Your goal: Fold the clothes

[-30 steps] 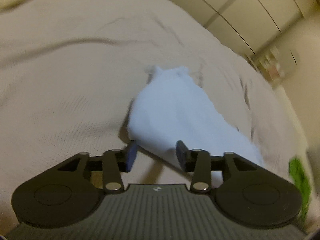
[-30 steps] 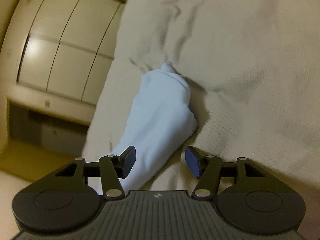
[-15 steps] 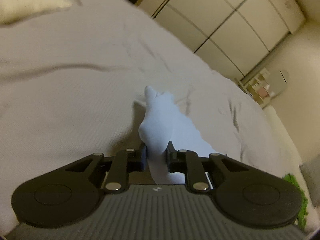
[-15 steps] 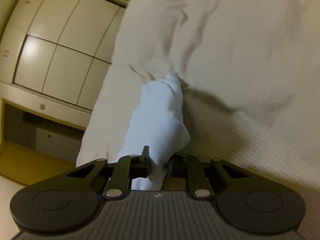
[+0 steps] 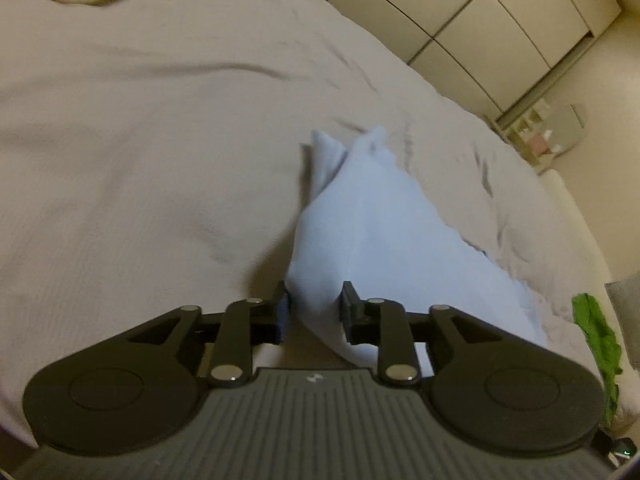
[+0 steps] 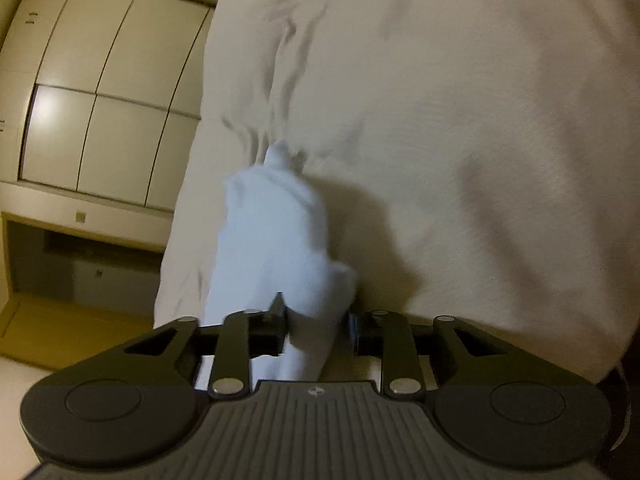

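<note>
A second ago both my tongs stood open; now my left gripper (image 5: 314, 306) and right gripper (image 6: 316, 320) are pinched on the near edge of the pale blue garment (image 5: 372, 220), lifting it off the bed (image 5: 140, 140) for folding. Only the left view shows a green cloth (image 5: 596, 336) at far right.
</note>
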